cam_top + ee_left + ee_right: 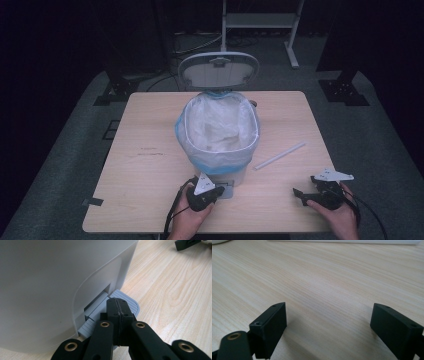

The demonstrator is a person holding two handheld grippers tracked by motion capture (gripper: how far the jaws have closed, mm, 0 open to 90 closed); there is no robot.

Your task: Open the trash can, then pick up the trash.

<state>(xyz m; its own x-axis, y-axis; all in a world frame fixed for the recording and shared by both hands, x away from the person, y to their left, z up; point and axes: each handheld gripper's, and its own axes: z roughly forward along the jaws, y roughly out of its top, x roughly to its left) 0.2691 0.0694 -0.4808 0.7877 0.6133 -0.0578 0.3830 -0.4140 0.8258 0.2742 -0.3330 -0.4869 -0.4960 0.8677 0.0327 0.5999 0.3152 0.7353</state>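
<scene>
Pedal of white bin lay under the left gripper, jaws pressed together on top of it, right gripper with jaws apart over bare table.

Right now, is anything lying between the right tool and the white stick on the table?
Nothing visible does. The right tool rests open on bare table, and the white stick lies up and to its left, beside the bin, with only wood between them.

No legible text, labels, brands or numbers on anything in view.
</scene>
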